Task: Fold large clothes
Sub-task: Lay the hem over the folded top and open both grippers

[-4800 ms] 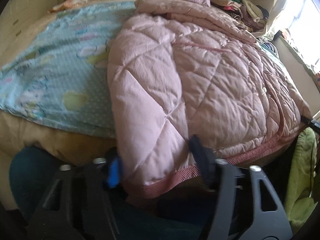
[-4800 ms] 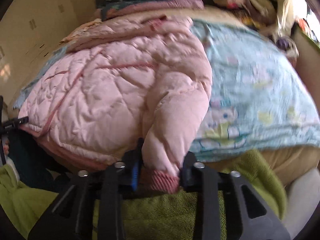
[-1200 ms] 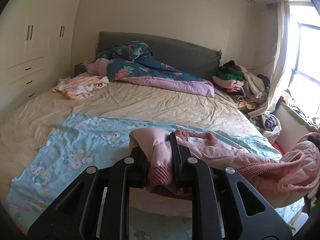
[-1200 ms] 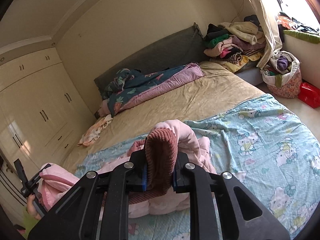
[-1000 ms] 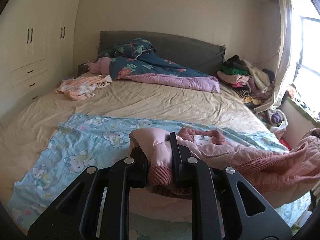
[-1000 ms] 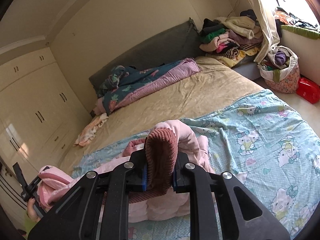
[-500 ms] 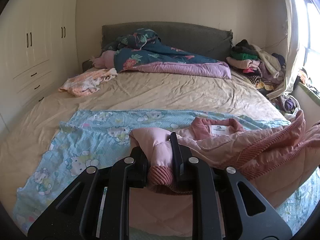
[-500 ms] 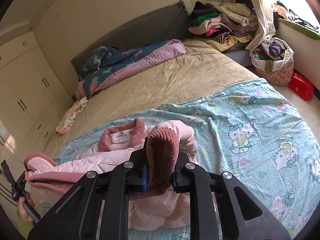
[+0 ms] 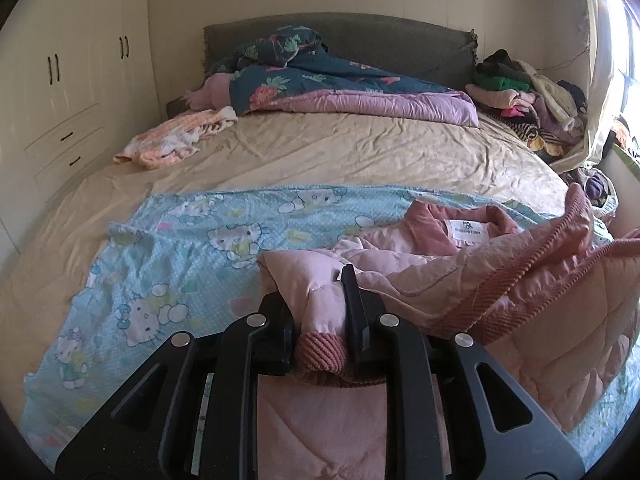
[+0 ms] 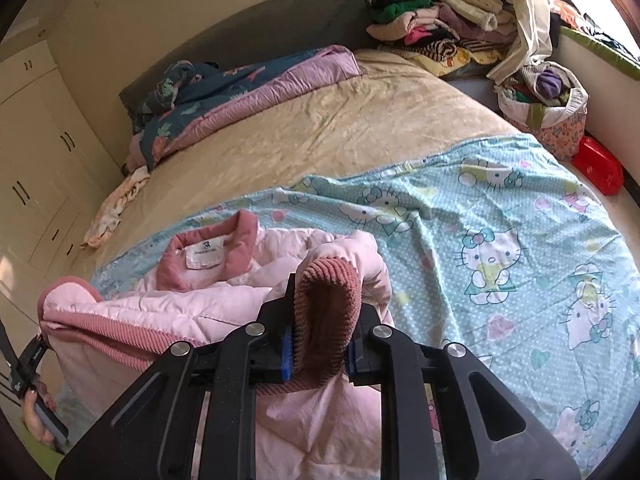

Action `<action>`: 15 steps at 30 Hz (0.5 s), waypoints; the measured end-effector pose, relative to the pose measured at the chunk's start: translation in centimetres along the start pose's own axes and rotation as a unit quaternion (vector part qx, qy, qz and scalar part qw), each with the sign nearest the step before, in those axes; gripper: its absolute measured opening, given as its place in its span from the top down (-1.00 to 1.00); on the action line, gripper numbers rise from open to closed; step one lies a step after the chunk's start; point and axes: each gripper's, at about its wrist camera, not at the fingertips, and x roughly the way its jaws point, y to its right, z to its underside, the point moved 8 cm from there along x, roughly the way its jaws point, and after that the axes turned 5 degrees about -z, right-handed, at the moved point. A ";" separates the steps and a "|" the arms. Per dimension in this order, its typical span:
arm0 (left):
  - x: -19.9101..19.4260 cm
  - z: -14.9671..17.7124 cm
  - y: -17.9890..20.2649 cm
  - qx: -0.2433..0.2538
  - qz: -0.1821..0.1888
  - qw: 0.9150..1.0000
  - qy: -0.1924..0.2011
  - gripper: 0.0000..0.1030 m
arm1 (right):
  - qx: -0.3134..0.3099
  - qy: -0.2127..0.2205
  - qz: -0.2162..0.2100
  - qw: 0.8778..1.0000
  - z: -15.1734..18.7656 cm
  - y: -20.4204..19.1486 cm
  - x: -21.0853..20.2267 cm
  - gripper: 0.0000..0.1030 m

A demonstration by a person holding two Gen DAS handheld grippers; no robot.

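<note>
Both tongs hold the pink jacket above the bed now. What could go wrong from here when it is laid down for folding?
1. Each of the tongs, left and right, pinches only a thick ribbed cuff of the pink jacket; the padded weight may pull it out.
2. The jacket sags bunched between them, so it may land creased.
3. Its collar already touches the cartoon sheet, so dragging the jacket may rumple that sheet.

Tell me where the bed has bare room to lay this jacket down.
Free: blue cartoon sheet right of the pink jacket, and tan bedsheet between it and the purple quilt. Crowded: clothes pile by the headboard.
</note>
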 end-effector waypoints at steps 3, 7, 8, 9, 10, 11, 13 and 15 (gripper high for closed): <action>0.5 0.1 0.4 0.002 0.001 1.000 0.001 0.74 | 0.007 -0.001 -0.011 1.000 0.1 0.2 0.4 0.60; 0.9 0.0 0.5 -0.003 0.005 1.000 0.000 0.73 | 0.021 0.010 -0.054 0.998 -0.1 0.0 -0.1 0.20; 1.0 0.0 0.5 -0.005 0.006 1.000 0.000 0.73 | 0.022 0.018 -0.062 0.998 -0.2 -0.2 -0.5 0.09; 1.1 -0.1 0.5 -0.006 0.007 1.000 0.001 0.73 | 0.022 0.026 -0.073 0.997 -0.3 -0.4 -0.9 0.03; 1.1 -0.1 0.6 -0.007 0.009 1.000 0.002 0.73 | 0.021 0.034 -0.082 0.996 -0.4 -0.6 -1.3 -0.28; 1.1 -0.1 0.6 -0.008 0.010 1.000 0.003 0.73 | 0.018 0.051 -0.083 0.995 -0.4 -0.7 -2.1 -0.63; 1.0 -0.2 0.7 -0.011 0.013 1.000 0.007 0.73 | 0.009 0.065 -0.087 0.994 0.0 -0.9 -3.0 -0.69; 0.8 -0.3 0.7 -0.012 0.015 1.000 0.010 0.72 | -0.003 0.070 -0.085 0.994 0.7 -1.2 -3.5 -0.69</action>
